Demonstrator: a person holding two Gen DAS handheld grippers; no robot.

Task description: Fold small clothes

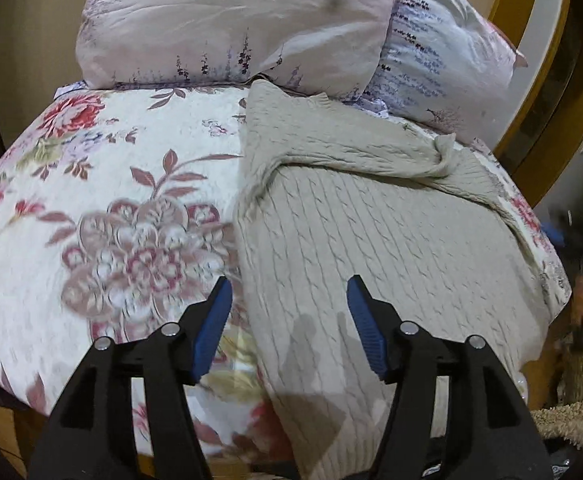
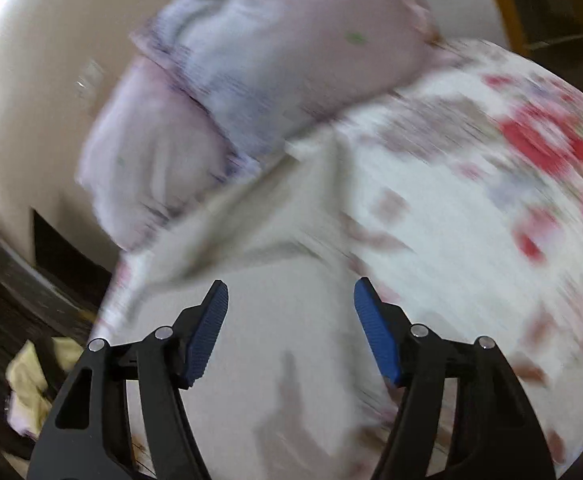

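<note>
Left wrist view, left to right: floral bedspread (image 1: 103, 184) fills 9 o'clock, beige cable-knit sweater (image 1: 371, 232) lies flat on the bed from centre out to 3 o'clock, one sleeve already folded across the top at 1 o'clock, hem end running down to 6 o'clock past the bed edge. Pillows (image 1: 235, 24) stacked at 12, out of the working area. Left gripper (image 1: 289, 312) hangs above the sweater's left edge, jaws spread wide, holding nothing; likely lined up to pinch that edge for the next fold. Right wrist view is heavily motion-blurred: a yellowish rag (image 2: 31, 384) on the floor at 8 o'clock, sweater a pale patch at centre, bedspread at 3. Right gripper (image 2: 291, 316) also has jaws apart and empty, apparently mid-swing.
</note>
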